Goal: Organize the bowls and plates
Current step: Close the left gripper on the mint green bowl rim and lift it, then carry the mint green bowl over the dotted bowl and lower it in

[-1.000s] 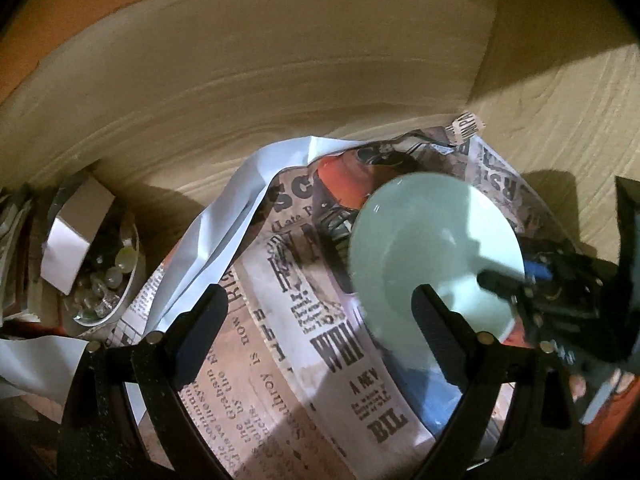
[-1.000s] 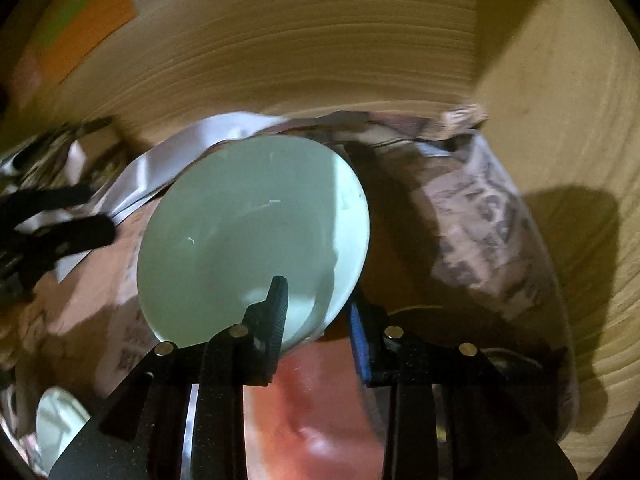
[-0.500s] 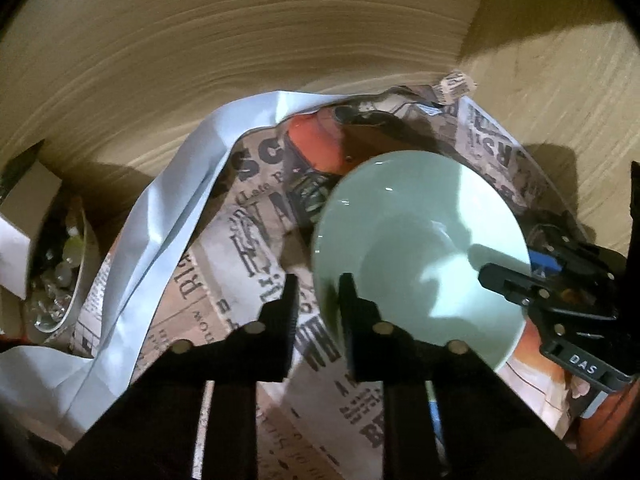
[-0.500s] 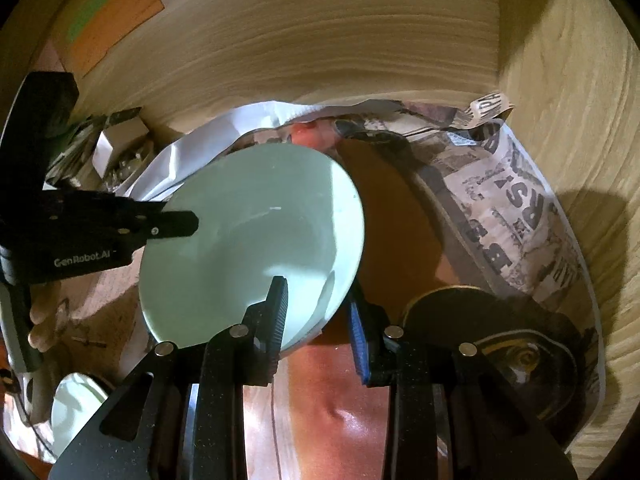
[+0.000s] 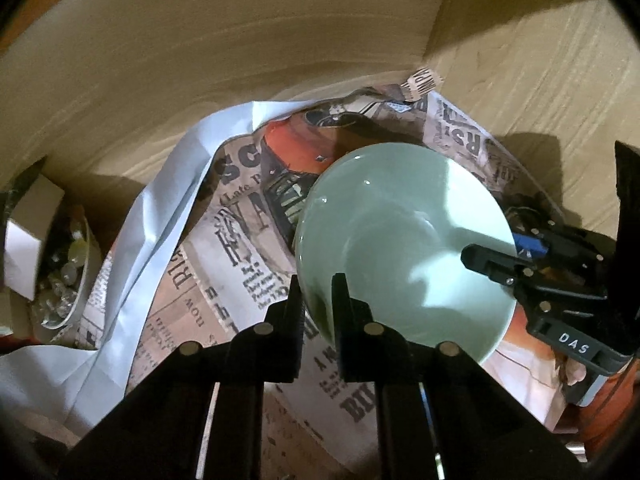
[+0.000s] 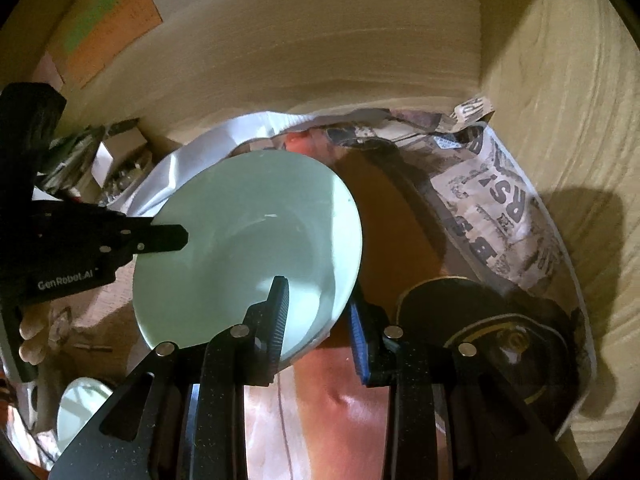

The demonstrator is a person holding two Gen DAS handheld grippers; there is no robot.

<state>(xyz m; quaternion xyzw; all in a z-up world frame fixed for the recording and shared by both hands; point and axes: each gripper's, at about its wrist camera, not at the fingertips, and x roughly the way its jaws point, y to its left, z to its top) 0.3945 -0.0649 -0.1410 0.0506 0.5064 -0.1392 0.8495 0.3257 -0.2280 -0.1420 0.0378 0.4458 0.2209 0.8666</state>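
A pale green bowl point(image 5: 404, 248) is held over newspaper inside a wooden cabinet. My left gripper point(image 5: 316, 292) is shut on the bowl's near left rim. My right gripper point(image 6: 318, 304) is shut on the bowl's point(image 6: 248, 252) opposite rim, one finger inside and one outside. In the left wrist view the right gripper point(image 5: 500, 258) comes in from the right. In the right wrist view the left gripper point(image 6: 176, 238) comes in from the left. A black plate with gold trim point(image 6: 492, 340) lies at the lower right. A small white bowl point(image 6: 80, 404) sits at the lower left.
Crumpled newspaper point(image 5: 240, 280) and white paper point(image 5: 168, 216) cover the cabinet floor. A glass bowl of marbles with a card box point(image 5: 60, 272) stands at the left. Wooden walls point(image 5: 240, 40) close in at the back and right.
My left gripper has moved right and closed on the bowl's rim. The right gripper keeps its hold, and the bowl has shifted little.
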